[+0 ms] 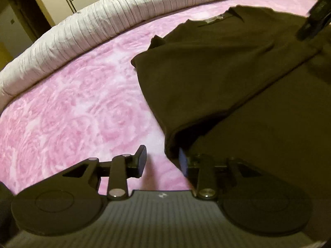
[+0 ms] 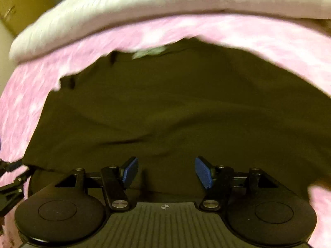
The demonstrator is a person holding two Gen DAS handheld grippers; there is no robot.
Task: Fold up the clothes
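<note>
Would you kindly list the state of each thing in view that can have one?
Garment: dark, lying on the bedspread, one side folded over.
Left claw: open, pads apart at the garment's corner, nothing pinched.
Right claw: open, empty, above the garment.
Bedspread: pink, spread flat.
Duvet: pale, bunched along the far edge.

Warm, dim indoor light tints both fisheye views yellowish. The dark olive-brown cloth garment point(image 1: 227, 78) loses detail in shadow. The right-wrist view smears with motion blur; edges bow strongly, corners vignette black.
</note>
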